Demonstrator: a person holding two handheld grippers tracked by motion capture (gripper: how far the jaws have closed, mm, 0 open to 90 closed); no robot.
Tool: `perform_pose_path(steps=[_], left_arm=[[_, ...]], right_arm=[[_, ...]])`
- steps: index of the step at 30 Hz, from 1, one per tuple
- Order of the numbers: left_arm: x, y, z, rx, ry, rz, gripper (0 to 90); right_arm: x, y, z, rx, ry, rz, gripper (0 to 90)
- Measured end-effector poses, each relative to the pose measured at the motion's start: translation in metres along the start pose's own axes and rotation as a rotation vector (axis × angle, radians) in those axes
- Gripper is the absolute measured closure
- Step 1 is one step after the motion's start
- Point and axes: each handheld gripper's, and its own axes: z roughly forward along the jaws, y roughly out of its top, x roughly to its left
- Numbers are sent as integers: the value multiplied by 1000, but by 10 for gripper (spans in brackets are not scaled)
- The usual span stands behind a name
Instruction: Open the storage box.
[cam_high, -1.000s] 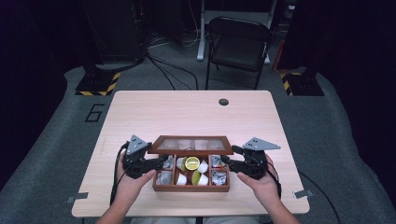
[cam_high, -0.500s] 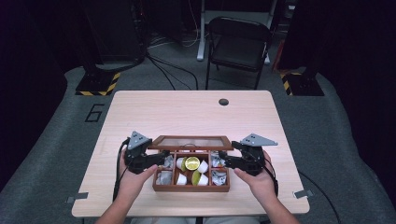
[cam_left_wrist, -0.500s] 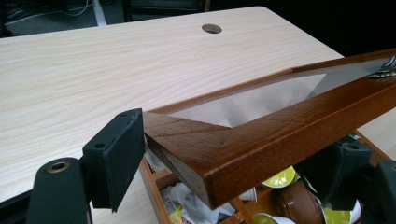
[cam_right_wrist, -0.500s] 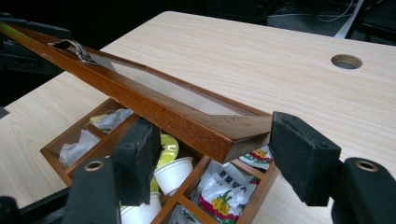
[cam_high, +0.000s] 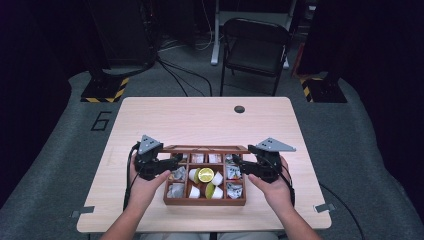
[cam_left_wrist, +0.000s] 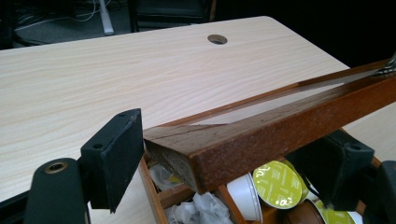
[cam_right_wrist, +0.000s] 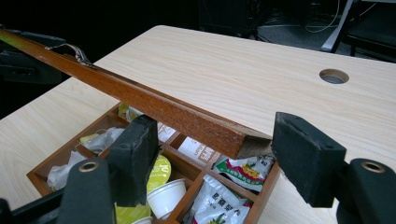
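The box (cam_high: 204, 201) lid (cam_left_wrist: 280, 126) is half raised, each spread tool (cam_high: 170, 166) (cam_high: 239, 166) straddling a lid corner; the snacks (cam_right_wrist: 224, 186) lie exposed, and swinging it fully open remains.

The table (cam_high: 210, 120) is pale wood-grain laminate, smooth and matt. The box (cam_high: 205, 201) and its lid (cam_left_wrist: 289, 126) are dark reddish-brown wood; the lid's sawn end is rough, its long faces have a slight sheen. The left gripper (cam_left_wrist: 224, 158) and right gripper (cam_right_wrist: 215, 154) carry matt black foam-like pads with a grainy surface. The capsules (cam_left_wrist: 278, 184) are white plastic with glossy yellow-green foil tops. The sachets (cam_right_wrist: 212, 198) are glossy printed film.
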Motion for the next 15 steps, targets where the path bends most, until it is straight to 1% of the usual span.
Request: perform_pose_path(steps=[2, 4, 6, 8, 9, 11, 12, 15], left_arm=[[0, 1, 1, 2, -1, -5, 193], [1, 2, 1, 0, 0, -2, 193], [0, 3, 2, -7, 0, -17, 193], [1, 4, 3, -3, -1, -13, 193], [2, 5, 3, 2, 0, -4, 193], [3, 7, 4, 2, 0, -9, 193], [2, 8, 5, -7, 0, -27, 193], [4, 11, 6, -2, -1, -26, 192]], right_arm=[[-1, 2, 2, -1, -6, 2, 316], [-1, 2, 2, -2, -4, 4, 317], [-2, 4, 4, -3, -6, 0, 317], [-3, 4, 4, -2, -7, -3, 317], [-3, 6, 5, -2, -8, -3, 317], [-3, 8, 6, -1, -12, -6, 317], [-3, 9, 6, -2, -14, -7, 317], [-3, 13, 7, -5, -22, -15, 317]])
